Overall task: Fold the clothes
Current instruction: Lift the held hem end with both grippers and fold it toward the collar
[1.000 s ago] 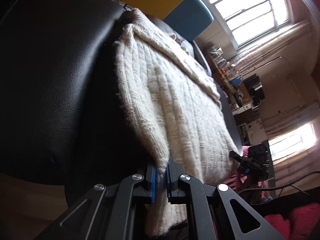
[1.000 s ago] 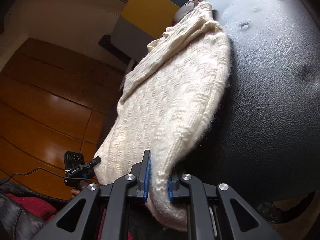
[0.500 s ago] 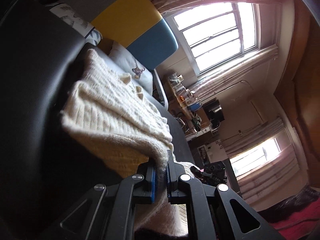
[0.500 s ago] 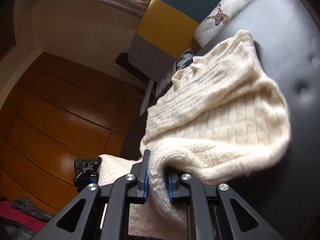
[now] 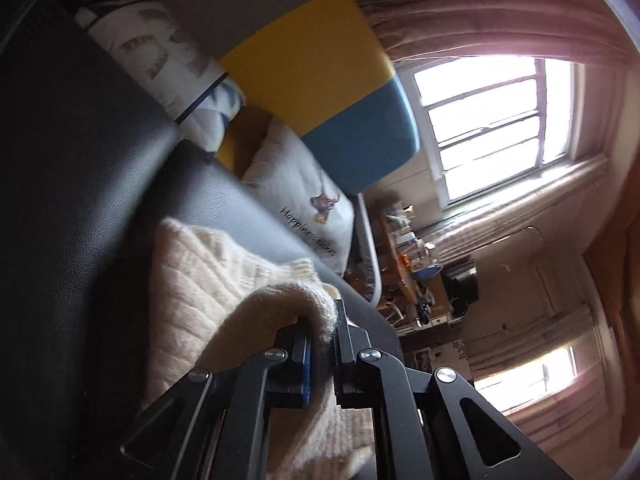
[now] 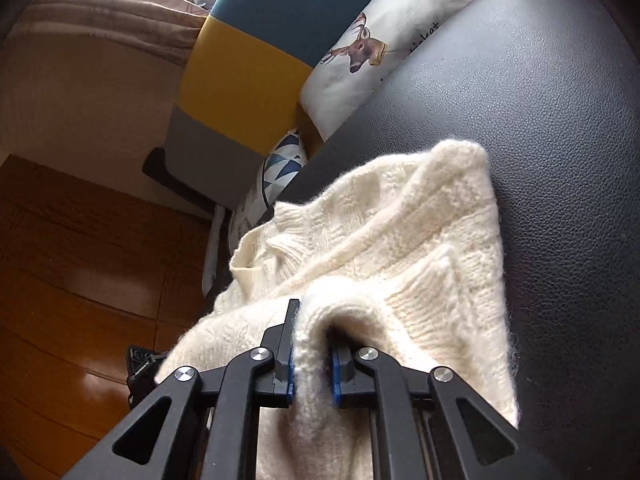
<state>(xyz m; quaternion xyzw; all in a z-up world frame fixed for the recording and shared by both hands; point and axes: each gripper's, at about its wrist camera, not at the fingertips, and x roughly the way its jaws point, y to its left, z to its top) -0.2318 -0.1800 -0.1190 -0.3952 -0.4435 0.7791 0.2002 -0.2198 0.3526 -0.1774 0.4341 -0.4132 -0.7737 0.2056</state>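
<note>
Cream sweater (image 6: 400, 240) is pinched tight by left gripper (image 5: 323, 344) and right gripper (image 6: 312, 344), hem doubling toward collar at 12 o'clock, probably mid-fold.

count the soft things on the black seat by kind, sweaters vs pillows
sweaters: 1, the cream sweater, pinched by the left gripper and the right gripper
pillows: 2, the deer pillow and the triangle pillow
total: 3

Cream ribbed-knit sweater (image 6: 420, 240) — black leather seat (image 6: 540, 100) — deer-print white cushion (image 6: 360, 64).
</note>
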